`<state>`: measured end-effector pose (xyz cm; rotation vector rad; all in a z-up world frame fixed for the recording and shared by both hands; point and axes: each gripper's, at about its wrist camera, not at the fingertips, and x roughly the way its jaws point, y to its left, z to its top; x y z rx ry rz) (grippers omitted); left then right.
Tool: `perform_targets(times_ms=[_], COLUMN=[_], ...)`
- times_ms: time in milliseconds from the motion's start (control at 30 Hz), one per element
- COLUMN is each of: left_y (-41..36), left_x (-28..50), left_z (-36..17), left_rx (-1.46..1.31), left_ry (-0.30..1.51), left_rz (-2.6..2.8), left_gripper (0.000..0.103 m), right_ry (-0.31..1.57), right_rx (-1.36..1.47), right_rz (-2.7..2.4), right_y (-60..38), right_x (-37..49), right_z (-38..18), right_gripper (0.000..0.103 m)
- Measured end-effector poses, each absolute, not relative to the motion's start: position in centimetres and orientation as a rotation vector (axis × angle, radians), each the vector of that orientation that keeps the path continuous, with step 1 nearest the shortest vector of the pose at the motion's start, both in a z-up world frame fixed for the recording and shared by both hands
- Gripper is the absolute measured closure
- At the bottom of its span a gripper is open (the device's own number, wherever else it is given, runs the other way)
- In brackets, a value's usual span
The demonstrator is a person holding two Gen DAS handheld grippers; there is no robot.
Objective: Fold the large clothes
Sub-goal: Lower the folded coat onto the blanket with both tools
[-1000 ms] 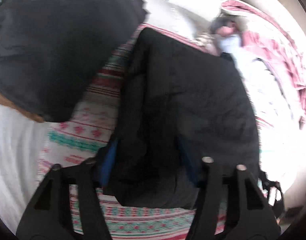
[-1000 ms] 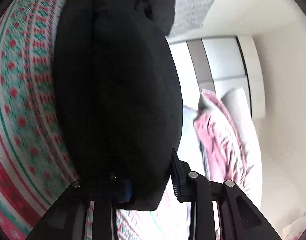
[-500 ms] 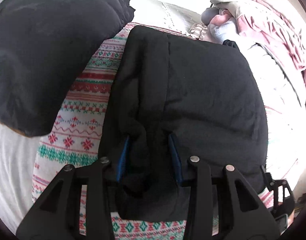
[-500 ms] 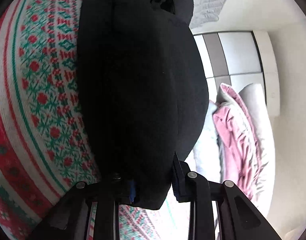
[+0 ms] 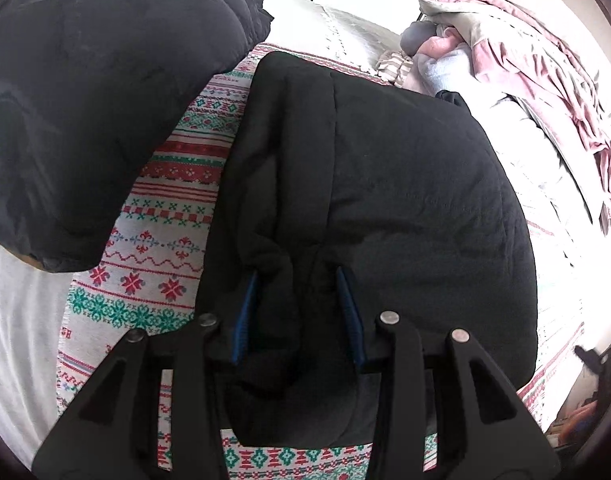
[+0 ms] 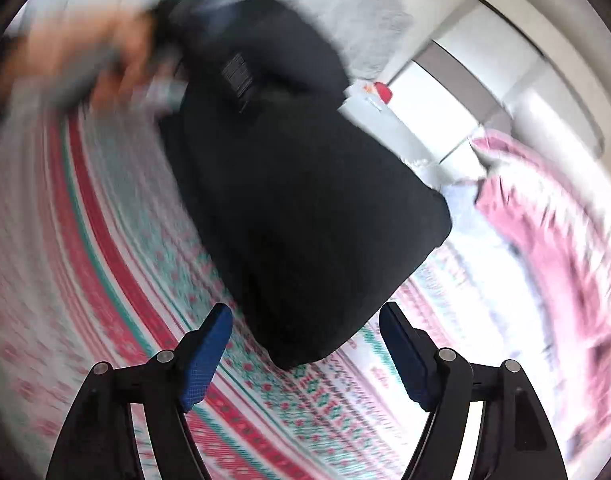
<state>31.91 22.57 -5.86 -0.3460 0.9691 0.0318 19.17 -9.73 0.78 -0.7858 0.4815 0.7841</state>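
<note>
A large black garment (image 5: 385, 184) lies folded on a red, green and white patterned blanket (image 5: 165, 216). My left gripper (image 5: 297, 304) is shut on a bunched fold of the garment at its near edge; fabric fills the gap between the blue pads (image 5: 245, 312). In the blurred right wrist view the same black garment (image 6: 305, 208) lies on the blanket (image 6: 297, 408). My right gripper (image 6: 305, 340) is open and empty, just off the garment's near corner. The person's hand and the left gripper show blurred at the upper left (image 6: 105, 60).
A second dark garment (image 5: 85, 92) lies at the left on a white sheet (image 5: 17, 340). Pink and white bedding (image 5: 537, 72) is piled at the right, with a white quilt (image 5: 345, 36) behind. White cupboards (image 6: 485, 80) stand beyond the bed.
My right gripper has let go of the black garment, opened and pulled back fast. My left gripper has closed tighter on the fold and stays in place.
</note>
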Motion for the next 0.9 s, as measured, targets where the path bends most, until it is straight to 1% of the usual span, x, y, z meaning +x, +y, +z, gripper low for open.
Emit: perform_targets(times_ms=[100,200,267,300,333,367,400,567,633,700,833,900], left_y=[22.4,22.3,22.3,22.3,22.3,22.4,22.4,22.8,22.9,23.3,23.6,22.4], left_x=[31.9,31.9,31.9,31.8,31.8,31.8,31.7,31.6,31.6,31.2,29.6,29.3], left_z=[-5.7,-5.8,-5.8,-5.8,-5.8,-5.8,-5.7,-5.4,-4.7,-2.6,2.1,2.8], left_rx=[-0.337,-0.337,-0.336,-0.333,-0.332,-0.332,-0.335,-0.338,-0.325,-0.334,-0.361,-0.340], left_ry=[0.971,0.971,0.973,0.974,0.976,0.976,0.979,0.990,0.997,0.973,0.825,0.815], left_rz=[0.041,0.044,0.042,0.041,0.041,0.040,0.040,0.030,0.019,0.003,-0.041,-0.087], left_gripper=[0.061,0.060,0.060,0.060,0.060,0.060,0.060,0.059,0.059,0.060,0.060,0.059], right_ry=[0.574,0.641,0.678,0.705,0.728,0.771,0.800,0.888,0.890,0.910,0.960,0.972], right_rx=[-0.498,-0.380,-0.324,-0.288,-0.276,-0.268,-0.268,-0.264,-0.298,-0.266,-0.174,-0.151], right_rz=[0.824,0.817,0.802,0.808,0.819,0.823,0.807,0.772,0.768,0.766,0.768,0.764], right_y=[-11.4,-10.8,-10.2,-9.7,-9.4,-8.8,-8.6,-7.7,-7.2,-7.1,-7.7,-7.9], right_x=[22.4,24.5,25.8,26.5,26.7,27.2,27.9,28.6,28.7,29.0,30.0,30.3], right_z=[3.2,2.9,2.6,2.2,1.4,0.7,0.0,-2.3,-3.2,-3.5,-3.5,-3.5], right_gripper=[0.026,0.026,0.031,0.047,0.070,0.078,0.080,0.081,0.081,0.081,0.081,0.081])
